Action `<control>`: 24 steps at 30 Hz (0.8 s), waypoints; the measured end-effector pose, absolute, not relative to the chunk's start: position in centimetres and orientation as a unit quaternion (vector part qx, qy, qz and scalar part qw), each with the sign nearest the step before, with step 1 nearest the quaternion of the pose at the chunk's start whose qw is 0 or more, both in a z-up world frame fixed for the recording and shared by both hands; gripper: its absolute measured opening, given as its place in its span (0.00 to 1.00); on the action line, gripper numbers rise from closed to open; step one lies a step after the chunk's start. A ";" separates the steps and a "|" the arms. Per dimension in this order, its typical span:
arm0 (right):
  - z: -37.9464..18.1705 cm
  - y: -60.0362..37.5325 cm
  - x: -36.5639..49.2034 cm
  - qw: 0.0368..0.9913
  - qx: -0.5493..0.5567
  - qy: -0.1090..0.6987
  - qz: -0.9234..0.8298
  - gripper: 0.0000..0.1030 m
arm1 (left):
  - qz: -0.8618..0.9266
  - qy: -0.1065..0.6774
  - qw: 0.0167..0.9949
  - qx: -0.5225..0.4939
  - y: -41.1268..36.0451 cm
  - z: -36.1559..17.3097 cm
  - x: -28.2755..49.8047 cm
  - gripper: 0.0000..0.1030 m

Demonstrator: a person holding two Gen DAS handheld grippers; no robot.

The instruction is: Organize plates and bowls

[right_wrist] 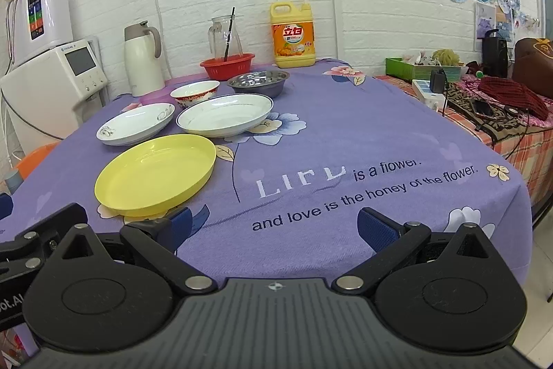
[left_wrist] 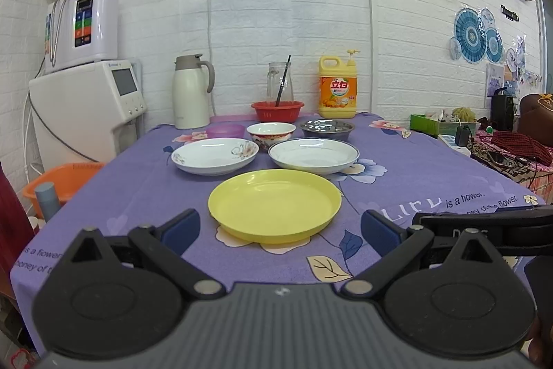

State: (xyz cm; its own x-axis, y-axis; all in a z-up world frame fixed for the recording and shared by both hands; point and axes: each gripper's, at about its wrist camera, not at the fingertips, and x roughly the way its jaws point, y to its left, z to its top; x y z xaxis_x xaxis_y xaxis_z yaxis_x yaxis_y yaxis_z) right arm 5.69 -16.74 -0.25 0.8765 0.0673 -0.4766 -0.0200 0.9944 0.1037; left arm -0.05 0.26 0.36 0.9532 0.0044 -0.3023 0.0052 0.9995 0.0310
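A yellow plate point(left_wrist: 274, 204) point(right_wrist: 155, 173) lies nearest on the purple cloth. Behind it are a white floral plate point(left_wrist: 215, 156) point(right_wrist: 136, 123) on the left and a blue-rimmed white plate point(left_wrist: 314, 156) point(right_wrist: 224, 114) on the right. Further back stand a red-patterned bowl point(left_wrist: 271, 132) point(right_wrist: 195, 92), a steel bowl point(left_wrist: 327, 128) point(right_wrist: 258, 81) and a small purple bowl point(left_wrist: 225, 130). My left gripper point(left_wrist: 280, 230) is open and empty, just short of the yellow plate. My right gripper point(right_wrist: 274, 225) is open and empty, to the right of that plate.
At the table's back stand a white thermos point(left_wrist: 190, 92), a red basket point(left_wrist: 277, 110) with a glass jug point(left_wrist: 280, 85), and a yellow detergent bottle point(left_wrist: 337, 89). White appliances point(left_wrist: 90, 99) and an orange basin point(left_wrist: 58, 180) are left. A cluttered side table point(right_wrist: 484, 99) is right.
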 end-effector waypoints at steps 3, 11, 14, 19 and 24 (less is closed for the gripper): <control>-0.2 -16.7 5.6 0.968 0.047 0.247 0.024 1.00 | 0.000 0.153 0.988 0.013 0.4 0.3 0.0 0.96; -0.3 -16.7 5.5 0.968 0.047 0.247 0.024 1.00 | 0.001 0.156 0.988 0.011 0.6 0.1 0.1 0.96; -0.3 -16.6 5.5 0.967 0.046 0.248 0.025 1.00 | 0.000 0.157 0.988 0.011 0.5 0.1 0.2 0.96; -0.5 -16.4 5.6 0.967 0.044 0.250 0.027 1.00 | 0.001 0.157 0.988 0.010 0.6 0.0 0.2 0.96; -0.5 -16.4 5.6 0.967 0.044 0.250 0.028 1.00 | 0.002 0.159 0.987 0.004 0.7 -0.1 0.3 0.96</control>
